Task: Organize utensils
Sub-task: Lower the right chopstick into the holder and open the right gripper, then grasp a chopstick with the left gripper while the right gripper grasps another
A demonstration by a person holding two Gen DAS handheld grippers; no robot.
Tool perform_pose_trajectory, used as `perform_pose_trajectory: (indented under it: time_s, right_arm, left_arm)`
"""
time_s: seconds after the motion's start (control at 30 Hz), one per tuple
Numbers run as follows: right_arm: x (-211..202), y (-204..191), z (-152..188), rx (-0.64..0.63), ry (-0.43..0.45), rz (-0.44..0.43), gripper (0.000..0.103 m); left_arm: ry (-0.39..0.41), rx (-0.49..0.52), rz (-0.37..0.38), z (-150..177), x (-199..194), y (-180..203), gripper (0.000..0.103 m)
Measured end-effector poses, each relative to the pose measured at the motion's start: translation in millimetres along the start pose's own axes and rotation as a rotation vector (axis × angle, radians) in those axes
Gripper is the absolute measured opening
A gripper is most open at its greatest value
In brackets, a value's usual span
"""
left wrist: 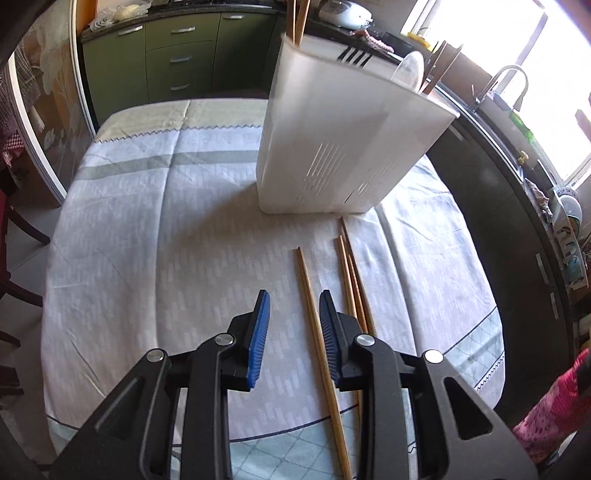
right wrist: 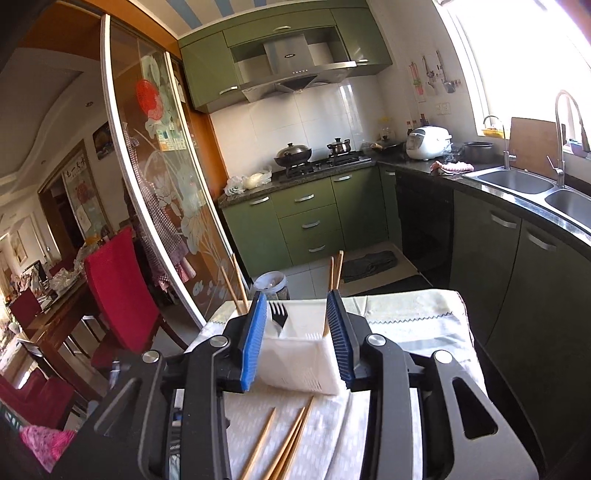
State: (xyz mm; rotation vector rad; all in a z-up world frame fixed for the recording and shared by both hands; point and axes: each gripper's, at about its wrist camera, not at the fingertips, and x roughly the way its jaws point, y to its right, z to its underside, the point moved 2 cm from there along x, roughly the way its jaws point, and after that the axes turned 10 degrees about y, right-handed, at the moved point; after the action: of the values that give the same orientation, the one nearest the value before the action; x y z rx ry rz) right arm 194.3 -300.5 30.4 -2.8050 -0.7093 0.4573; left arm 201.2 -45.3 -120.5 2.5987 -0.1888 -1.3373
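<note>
**Both grippers released above the loose chopsticks**

I am holding my left gripper [left wrist: 291, 306] low over the table, pointing steeply down at the pale patterned tablecloth [left wrist: 147, 229]. Its blue pads [left wrist: 258, 332] are standing apart and clasping nothing. One wooden chopstick [left wrist: 314, 325] is lying on the cloth in the gap, running close along the inner face of the right-hand pad; I cannot tell whether it is touching that pad. Two more chopsticks [left wrist: 351, 269] are lying just beside it to the right, crossing each other, their far tips nearly reaching the base of the white utensil holder [left wrist: 332, 147].

The holder is standing on the cloth, with chopsticks [left wrist: 299, 18] sticking up from its left end and a black fork [left wrist: 354, 55] and a clear spoon [left wrist: 408, 72] showing above its rim.

I am carrying my right gripper [right wrist: 297, 317] with its jaws parted as well, nothing pressed between them. Seen through the gap, the white utensil holder [right wrist: 299, 362] is sitting beyond the pads, the black fork [right wrist: 279, 314] rising from it, and three loose chopsticks [right wrist: 291, 439] are lying on the cloth below.
</note>
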Motion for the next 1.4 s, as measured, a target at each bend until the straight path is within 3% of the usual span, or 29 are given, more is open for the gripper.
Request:
perform_pose_trajectory:
  time_s: [0.1,0.2,0.57,0.83,0.9,1.0,1.17,1.27,1.4]
  right_arm:
    - [-24,11,30,0.032,-0.019,0.003,0.035]
    - [-38,28,54,0.097,-0.038,0.008,0.038]
    - [-48,62,92,0.24,-0.084,-0.004,0.039]
    - [-52,66,96,0.255,-0.084,-0.014,0.042]
    - [-50,66,97,0.255,-0.093,-0.013,0.042]
    - [-37,58,102,0.228,-0.143,-0.011,0.042]
    - [10,35,124,0.149,-0.293,-0.016,0.042]
    - [39,20,139,0.071,-0.349,0.024,0.041]
    - [77,3,163,-0.008,-0.434,0.051,0.032]
  left_arm:
    - [-0.098,-0.052,0.001,6,29,-4,0.027]
    - [-0.148,-0.079,-0.003,12,46,-4,0.026]
    - [-0.151,0.023,-0.075,16,49,35,0.026]
    - [-0.148,0.096,-0.173,21,61,49,0.014]
    - [-0.144,0.106,-0.168,22,63,52,0.008]
    - [-0.137,0.086,-0.15,24,63,54,0.008]
    - [-0.04,0.081,-0.135,19,27,35,0.008]
    - [0.061,0.075,-0.124,15,-6,25,0.008]
    - [0.222,0.071,-0.122,14,-56,7,0.008]
